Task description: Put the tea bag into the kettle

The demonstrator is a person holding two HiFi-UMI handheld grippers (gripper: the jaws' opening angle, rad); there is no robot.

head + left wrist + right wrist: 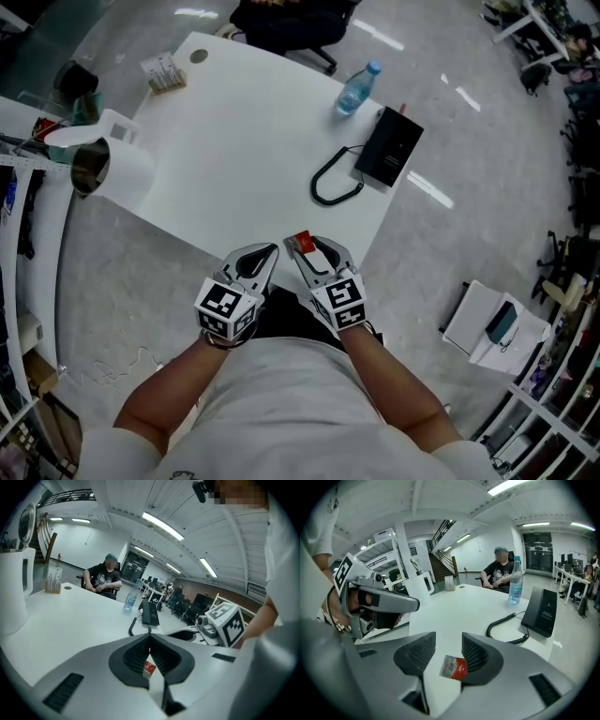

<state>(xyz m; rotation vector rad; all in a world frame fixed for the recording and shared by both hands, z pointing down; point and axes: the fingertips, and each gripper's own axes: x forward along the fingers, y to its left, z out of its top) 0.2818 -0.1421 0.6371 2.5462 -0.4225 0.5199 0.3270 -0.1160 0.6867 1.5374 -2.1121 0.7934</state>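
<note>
1. From above, the tea bag point(301, 242) lies at the table's point(244, 141) near edge. The kettle point(112, 164) stands well apart at the far left.
2. The right gripper point(448, 641) view shows its jaws apart and released, with the bag flat on the table between them.
3. The left gripper point(150, 641) view shows its jaws clenched tip to tip on nothing. The bag is only glimpsed through the gap behind the tips.

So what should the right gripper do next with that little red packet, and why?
Probably ease down and close on the tea bag. The right gripper has its jaws open, and the sachet lies flat on the table between them, not yet pinched. The kettle stands across the table, so the bag must be gripped first.
</note>
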